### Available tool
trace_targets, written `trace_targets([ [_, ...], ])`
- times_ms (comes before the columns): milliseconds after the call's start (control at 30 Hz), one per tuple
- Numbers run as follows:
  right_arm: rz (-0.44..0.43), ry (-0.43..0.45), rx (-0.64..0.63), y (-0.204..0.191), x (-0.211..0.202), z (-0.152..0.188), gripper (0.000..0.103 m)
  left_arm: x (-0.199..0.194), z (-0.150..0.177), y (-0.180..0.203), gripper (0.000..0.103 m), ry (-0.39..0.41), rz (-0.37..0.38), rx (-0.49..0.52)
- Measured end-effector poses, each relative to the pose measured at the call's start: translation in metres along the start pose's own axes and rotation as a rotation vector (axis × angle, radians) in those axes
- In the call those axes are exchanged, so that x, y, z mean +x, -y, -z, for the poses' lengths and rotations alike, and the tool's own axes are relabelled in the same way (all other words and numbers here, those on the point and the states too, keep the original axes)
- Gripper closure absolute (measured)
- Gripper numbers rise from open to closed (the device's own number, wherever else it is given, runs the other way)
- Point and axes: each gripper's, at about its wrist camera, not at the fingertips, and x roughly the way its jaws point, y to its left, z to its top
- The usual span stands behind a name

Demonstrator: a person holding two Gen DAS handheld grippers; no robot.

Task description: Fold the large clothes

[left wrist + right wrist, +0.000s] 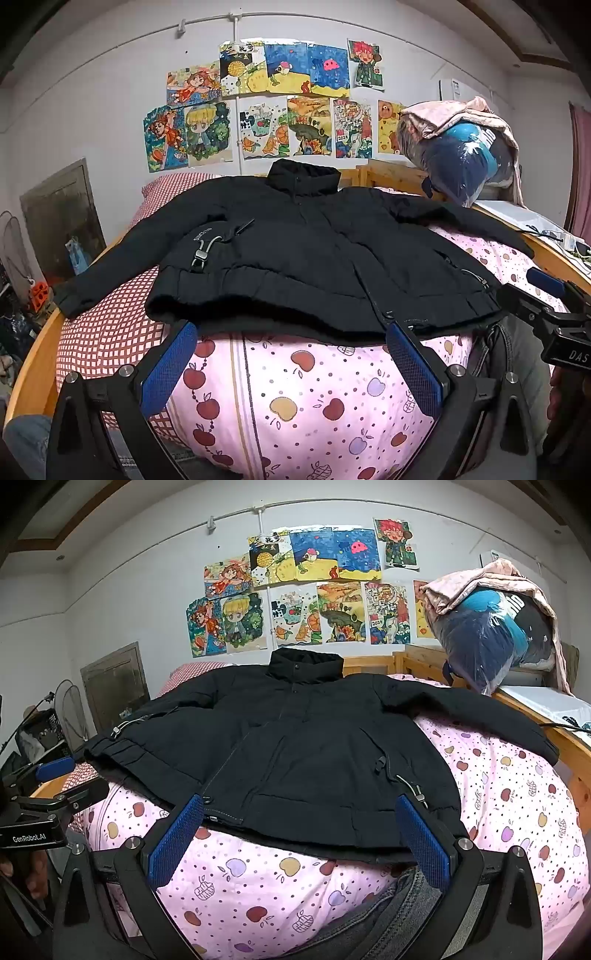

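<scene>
black jacket (pixel 314 258) lies flat just beyond both open jaws, ungripped.

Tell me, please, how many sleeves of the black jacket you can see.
2: one sleeve stretches out to the left over the checked sheet, the other sleeve to the right over the apple-print quilt. Neither is hidden.

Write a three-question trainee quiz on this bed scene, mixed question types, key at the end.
1. True or false: the black padded jacket lies spread front-up with both sleeves out.
2. Multiple choice: the jacket's hem lies on A) a bare wooden floor, B) the pink apple-print quilt, C) a metal rack.
3. Fill in: both the left gripper and the right gripper are ____.

Key: 1 true; 2 B; 3 open, fingers at the hem, gripping nothing.
</scene>
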Motion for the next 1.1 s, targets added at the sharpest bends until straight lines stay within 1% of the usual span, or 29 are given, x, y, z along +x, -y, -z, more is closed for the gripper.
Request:
trace_targets([
  [1100, 0.001, 0.002, 0.002, 0.0009, 0.0021, 0.0069, 0.001, 0.0036, 0.0007, -0.0033, 0.0, -0.007, 0.004, -0.006],
])
